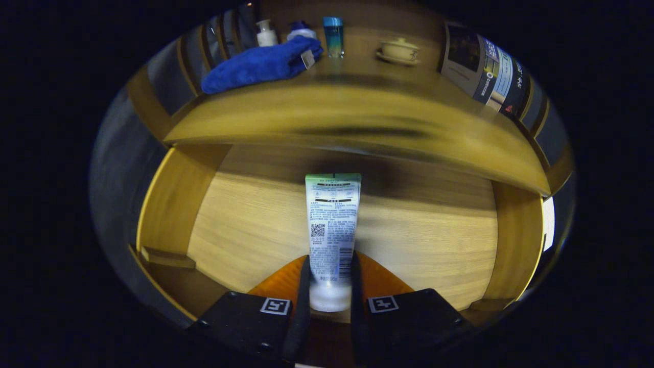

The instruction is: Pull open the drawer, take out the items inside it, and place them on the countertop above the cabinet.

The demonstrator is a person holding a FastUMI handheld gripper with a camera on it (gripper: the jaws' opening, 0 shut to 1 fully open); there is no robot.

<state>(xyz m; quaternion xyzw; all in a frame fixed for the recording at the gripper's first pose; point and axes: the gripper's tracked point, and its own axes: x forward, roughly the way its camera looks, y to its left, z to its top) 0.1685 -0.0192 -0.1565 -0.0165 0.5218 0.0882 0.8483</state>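
A white tube (332, 230) with printed text sticks out forward between my fingers, its cap end pinched by both. My gripper (330, 286) is shut on the tube, above the wooden floor of the open drawer (245, 230). The tube's crimped end points toward the countertop's front edge. The countertop (352, 107) runs above and beyond the drawer. On it lie a blue towel (260, 64), a small white bottle (266, 33), a blue-capped white container (300, 30) and a teal tube (333, 37) standing upright.
A lidded cup on a saucer (399, 51) sits on the countertop to the right of the teal tube. A printed board (485, 71) leans at the far right. The drawer's side walls (168, 204) rise on either side of my fingers.
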